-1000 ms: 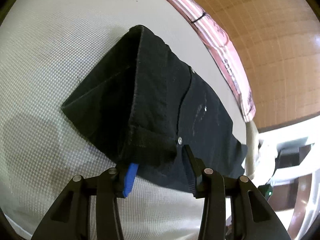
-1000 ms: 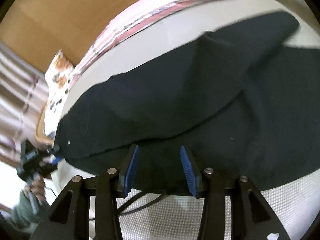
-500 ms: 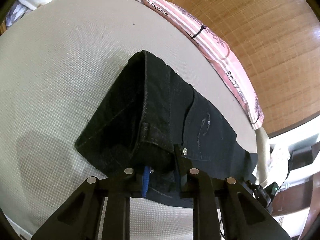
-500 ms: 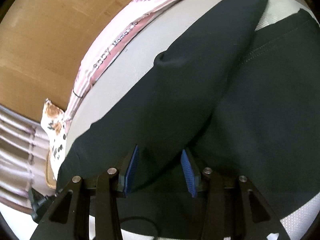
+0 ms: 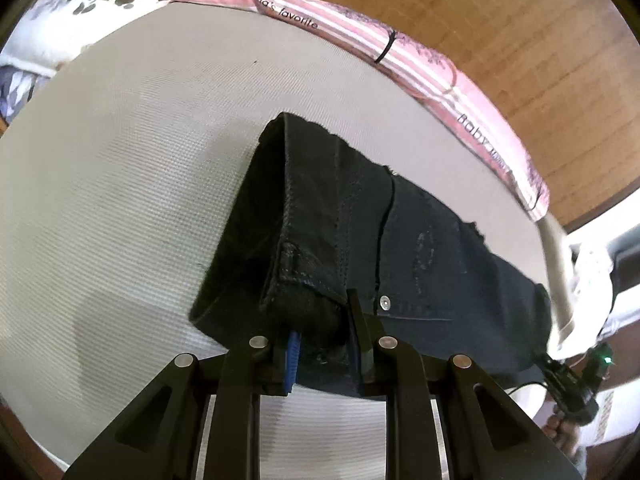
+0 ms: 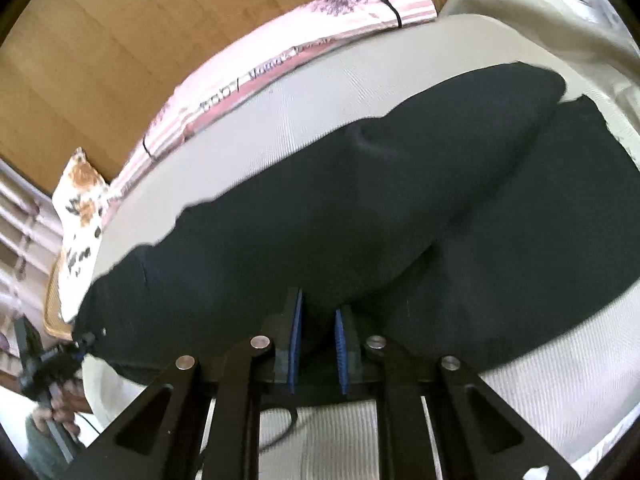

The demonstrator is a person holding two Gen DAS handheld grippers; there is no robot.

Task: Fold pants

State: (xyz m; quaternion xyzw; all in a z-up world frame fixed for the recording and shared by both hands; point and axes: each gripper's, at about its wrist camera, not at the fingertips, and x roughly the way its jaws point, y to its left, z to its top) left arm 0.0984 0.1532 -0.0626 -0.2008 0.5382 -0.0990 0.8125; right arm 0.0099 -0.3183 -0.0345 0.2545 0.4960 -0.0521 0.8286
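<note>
Black pants (image 5: 360, 232) lie on a cream textured bed surface (image 5: 120, 160). In the left wrist view my left gripper (image 5: 320, 348) is shut on the near corner of the waistband, and the cloth rises from the bed toward it. In the right wrist view the pants (image 6: 400, 208) show as a long dark leg fold lying over a second leg. My right gripper (image 6: 318, 344) is shut on the near edge of the upper leg fold. The far left gripper (image 6: 52, 364) shows at the pants' other end.
A pink striped blanket (image 5: 400, 60) runs along the far bed edge against a wooden wall (image 5: 500, 40). A floral pillow (image 5: 80, 0) lies at the far left. The right gripper (image 5: 572, 380) shows at the lower right of the left wrist view. A black cable (image 6: 280, 428) lies under the right gripper.
My left gripper closed on the waistband corner and lifted it. My right gripper closed from open onto the leg fold's edge.
</note>
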